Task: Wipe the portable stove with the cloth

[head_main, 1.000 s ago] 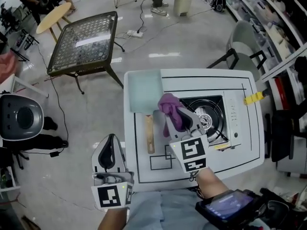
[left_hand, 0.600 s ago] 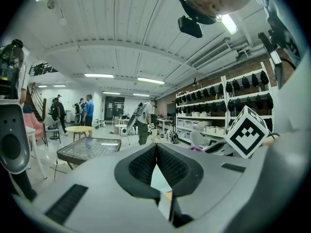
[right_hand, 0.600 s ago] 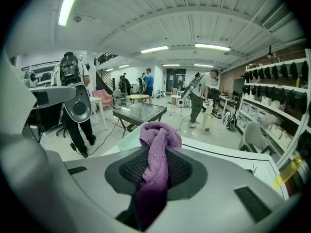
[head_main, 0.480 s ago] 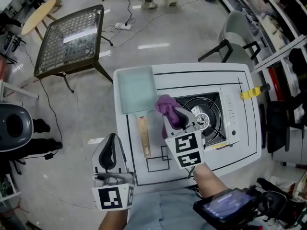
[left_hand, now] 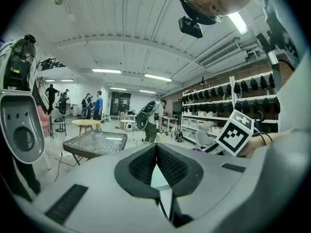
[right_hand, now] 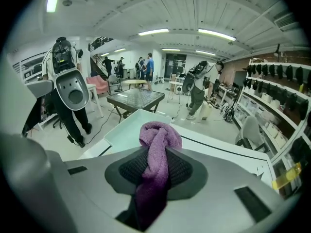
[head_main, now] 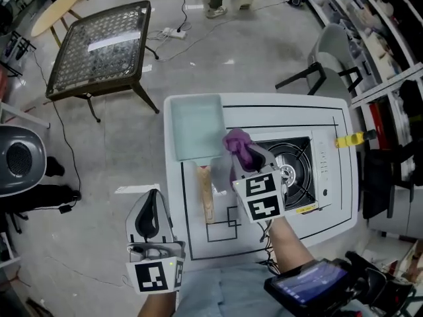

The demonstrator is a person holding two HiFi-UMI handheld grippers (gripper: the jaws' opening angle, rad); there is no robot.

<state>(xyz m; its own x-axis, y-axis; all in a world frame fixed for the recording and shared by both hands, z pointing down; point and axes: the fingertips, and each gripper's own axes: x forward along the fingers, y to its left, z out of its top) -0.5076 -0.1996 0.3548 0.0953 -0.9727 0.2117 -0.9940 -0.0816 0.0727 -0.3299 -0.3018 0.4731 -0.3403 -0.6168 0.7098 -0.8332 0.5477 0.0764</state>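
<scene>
Right tool (head_main: 246,158) clamps purple cloth (head_main: 236,142), wad protruding for wiping, apparently at the edge of stove (head_main: 322,170); left tool (head_main: 152,202), jaws together, idles clear.

Tray (head_main: 196,125) and wooden-handled item (head_main: 207,193), maybe brush, crowd left of table (head_main: 310,226); stove (head_main: 301,158) top free at right.

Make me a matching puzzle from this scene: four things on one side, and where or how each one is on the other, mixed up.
Things:
1. cloth
2. tray
3. wooden handle
4. left gripper

States:
A. shut, nothing in it
B. pale green, at the far left corner of the table
C. purple, clamped in the right gripper
D. lying flat on the table, left of the stove

Pairs: 1-C, 2-B, 3-D, 4-A
</scene>
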